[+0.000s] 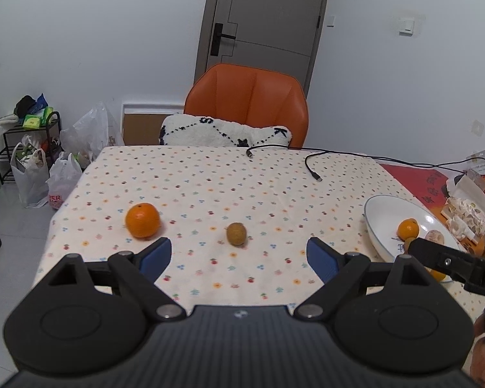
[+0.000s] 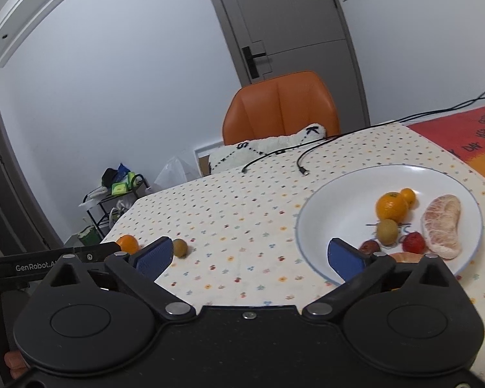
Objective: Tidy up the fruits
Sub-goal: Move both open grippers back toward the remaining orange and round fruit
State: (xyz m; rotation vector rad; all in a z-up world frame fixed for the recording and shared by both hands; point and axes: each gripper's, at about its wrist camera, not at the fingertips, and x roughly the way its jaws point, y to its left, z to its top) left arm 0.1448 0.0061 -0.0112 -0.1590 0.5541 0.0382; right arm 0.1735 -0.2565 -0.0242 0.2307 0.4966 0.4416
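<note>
An orange (image 1: 142,220) and a brown kiwi (image 1: 236,233) lie loose on the dotted tablecloth, just beyond my left gripper (image 1: 239,260), which is open and holds nothing; the kiwi sits between its blue pads. The white plate (image 2: 333,200) holds an orange (image 2: 392,207), a small tangerine (image 2: 408,196), a kiwi (image 2: 387,231), a strawberry (image 2: 413,242), a dark red fruit (image 2: 369,246) and a peeled pomelo segment (image 2: 443,225). My right gripper (image 2: 249,257) is open and empty, its right pad over the plate's near rim. The loose orange (image 2: 127,243) and kiwi (image 2: 180,247) appear at its left.
Two black cables (image 1: 313,168) lie across the far side of the table. An orange chair (image 1: 247,103) with a white cushion (image 1: 224,131) stands behind it. Packets and wrappers (image 1: 465,213) crowd the right end on a red cloth (image 2: 452,132). Bags and a rack (image 1: 26,148) stand on the floor at left.
</note>
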